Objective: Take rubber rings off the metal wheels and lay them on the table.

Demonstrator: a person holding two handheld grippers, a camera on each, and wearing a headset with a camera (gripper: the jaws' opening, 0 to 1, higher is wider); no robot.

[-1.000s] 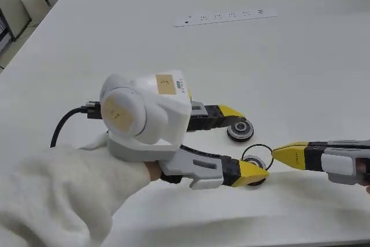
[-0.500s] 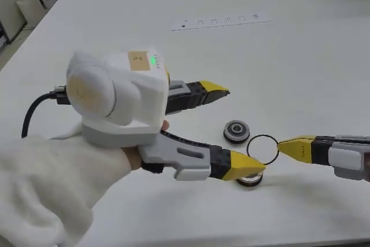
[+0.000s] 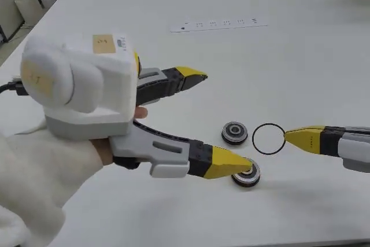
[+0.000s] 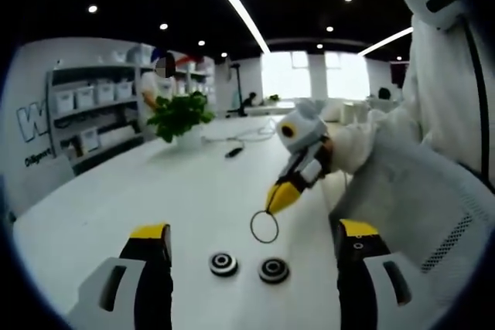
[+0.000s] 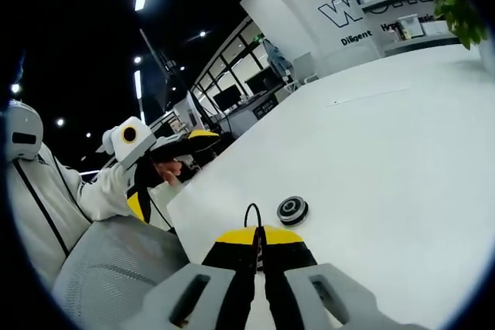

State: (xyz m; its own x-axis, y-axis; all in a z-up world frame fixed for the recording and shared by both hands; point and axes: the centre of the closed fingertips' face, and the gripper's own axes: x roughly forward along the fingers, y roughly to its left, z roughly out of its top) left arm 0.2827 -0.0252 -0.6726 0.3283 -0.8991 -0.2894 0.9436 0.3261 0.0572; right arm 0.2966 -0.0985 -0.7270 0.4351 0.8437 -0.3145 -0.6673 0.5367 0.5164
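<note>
Two small metal wheels stand on the white table (image 3: 300, 56), one (image 3: 235, 132) farther from me and one (image 3: 247, 174) partly under my left gripper's lower jaw. My left gripper (image 3: 219, 121) hangs open above them, its jaws wide apart. The right gripper (image 3: 287, 137) comes in from the right, shut on the edge of a thin black rubber ring (image 3: 268, 139). In the left gripper view both wheels (image 4: 223, 263) (image 4: 274, 270) sit between my jaws, and the ring (image 4: 264, 226) hangs from the right gripper (image 4: 282, 197). In the right gripper view the ring (image 5: 253, 214) rises from the shut jaws beside a wheel (image 5: 293, 209).
A white power strip (image 3: 219, 24) lies far back on the table. A black cable (image 3: 8, 87) trails from the left gripper. A potted plant (image 4: 179, 117) and another cable (image 4: 232, 151) stand at the table's far end, with shelves and a person behind.
My left gripper has lifted off the wheels and drawn back to the left, still open. The right gripper has carried the ring up and to the right, away from the nearer wheel.
</note>
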